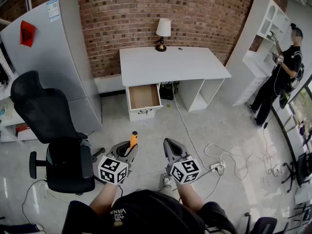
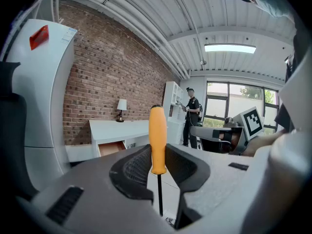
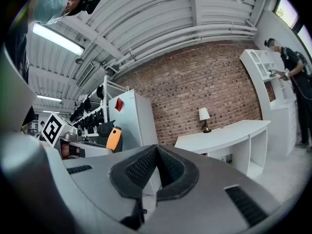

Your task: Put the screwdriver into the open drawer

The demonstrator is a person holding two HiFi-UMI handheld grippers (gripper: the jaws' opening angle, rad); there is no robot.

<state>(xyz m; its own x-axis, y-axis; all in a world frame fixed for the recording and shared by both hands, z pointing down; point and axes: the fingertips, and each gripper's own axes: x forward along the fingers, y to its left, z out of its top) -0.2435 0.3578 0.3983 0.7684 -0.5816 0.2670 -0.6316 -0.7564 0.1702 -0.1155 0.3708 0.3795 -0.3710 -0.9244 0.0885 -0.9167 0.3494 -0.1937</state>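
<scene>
The left gripper is clamped on the screwdriver. Its two dark pads press the lower end of the orange handle from either side, the handle sticks up past the fingertips, and the thin black shaft runs back between the fingers toward the camera. The right gripper has its pads closed together with nothing between them. It is held level with the left one and just to its right, and in the head view each marker cube sits just behind its fingers.

My reading is that the pick-up is done and the carry is in hand. The open drawer lies well ahead of the left fingertips, across bare floor, pulled out of the white desk, and its wooden bottom looks empty. The next move calls for walking up to the desk, bringing the left fingers over the drawer mouth, tipping the tool so it lies flat inside, and only then letting the pads part. The right gripper seems to have no part in this.

Little writing can be read. Print on the person's dark shirt, behind the fingers, seems to read "VANS", seen upside down. The cubes carry only black-and-white square patterns. Far ahead and to the left of the fingers, the tall grey cabinet bears a pale label too small to read and a red sticker with no legible text.
</scene>
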